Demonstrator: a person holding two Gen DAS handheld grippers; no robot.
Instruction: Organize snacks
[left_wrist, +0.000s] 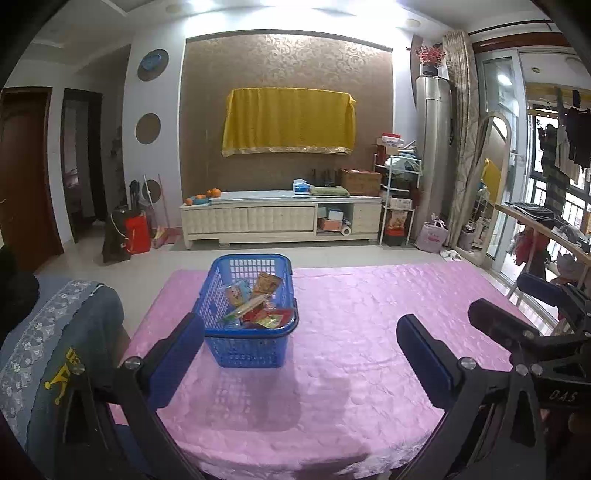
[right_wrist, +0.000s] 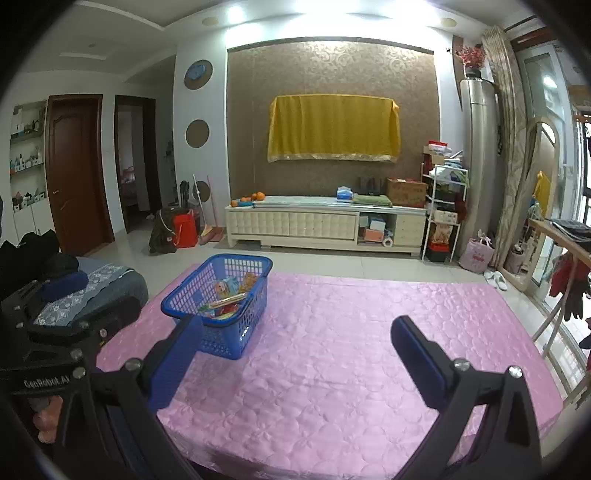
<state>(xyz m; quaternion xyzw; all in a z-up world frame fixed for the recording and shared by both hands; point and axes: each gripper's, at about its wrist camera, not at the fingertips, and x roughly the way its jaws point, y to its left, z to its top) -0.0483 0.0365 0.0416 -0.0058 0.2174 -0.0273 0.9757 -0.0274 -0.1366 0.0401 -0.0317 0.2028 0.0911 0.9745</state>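
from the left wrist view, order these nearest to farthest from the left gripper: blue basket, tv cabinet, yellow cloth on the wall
Measured from the left gripper, open and empty:
1. Blue basket, on the pink tablecloth, beside the left finger.
2. TV cabinet, across the floor against the far wall.
3. Yellow cloth, hanging on the wall above the cabinet.

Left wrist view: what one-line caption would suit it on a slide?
Open hand-held gripper faces a blue basket of snack packets on a pink tablecloth.
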